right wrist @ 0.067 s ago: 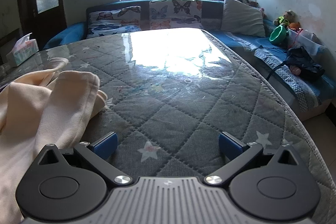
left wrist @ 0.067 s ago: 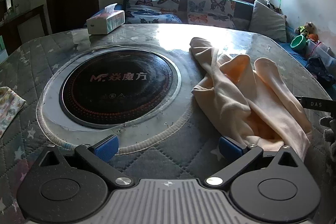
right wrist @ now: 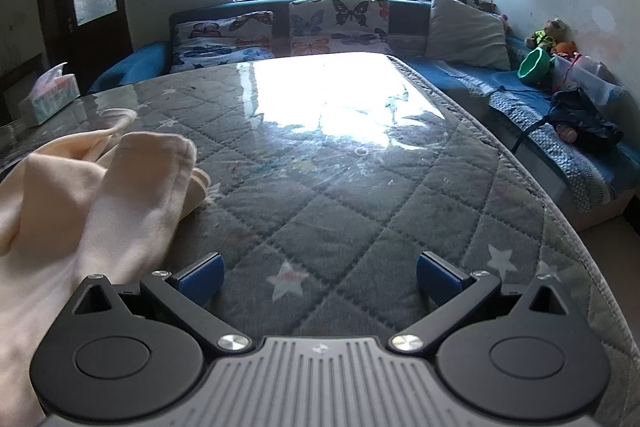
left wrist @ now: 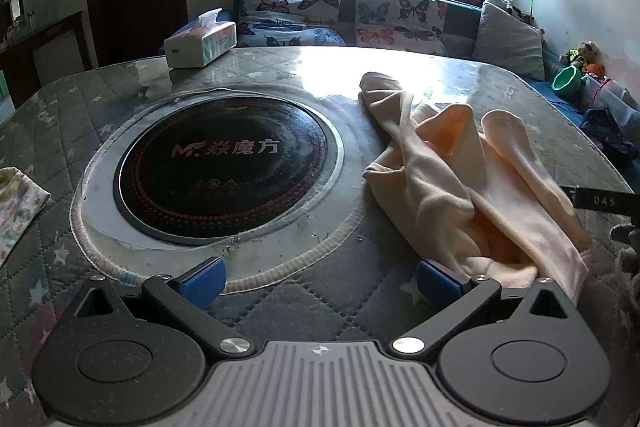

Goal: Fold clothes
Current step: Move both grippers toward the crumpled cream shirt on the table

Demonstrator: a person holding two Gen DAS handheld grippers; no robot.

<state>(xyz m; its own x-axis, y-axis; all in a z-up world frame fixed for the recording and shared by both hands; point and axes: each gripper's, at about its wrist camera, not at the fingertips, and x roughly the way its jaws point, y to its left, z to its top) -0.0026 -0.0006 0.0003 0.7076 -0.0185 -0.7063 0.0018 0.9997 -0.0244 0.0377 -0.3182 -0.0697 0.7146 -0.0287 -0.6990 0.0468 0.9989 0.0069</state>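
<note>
Cream garment (left wrist: 472,187) lies crumpled, right of left jaws, left of right jaws.

Cream garment (left wrist: 460,195), grey star-quilted table (right wrist: 360,195)

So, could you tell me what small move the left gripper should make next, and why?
Probably ease the left gripper right and forward onto the near edge of the cream garment. Its jaws stand wide open and empty, the garment lies crumpled just past its right finger, and the right gripper is open too.

garment (left wrist: 460,195) | cream-peach, crumpled, unfolded | lying on quilted table (left wrist: 328,307), beside round hob (left wrist: 224,167)
</note>
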